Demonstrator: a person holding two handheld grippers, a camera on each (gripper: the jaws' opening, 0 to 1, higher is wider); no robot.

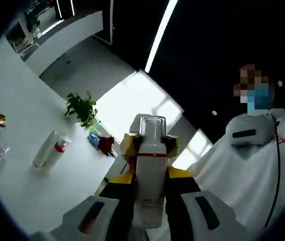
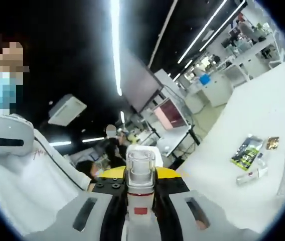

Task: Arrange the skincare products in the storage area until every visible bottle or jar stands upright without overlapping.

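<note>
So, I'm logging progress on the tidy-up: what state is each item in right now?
Left hand-held gripper: shut on the clear-capped white bottle.
Right hand-held gripper: shut on a clear-capped bottle.
White bottle with red collar: lying on its side on the white table.
Small tube: lying flat on the table.
Green packet: lying flat.
</note>
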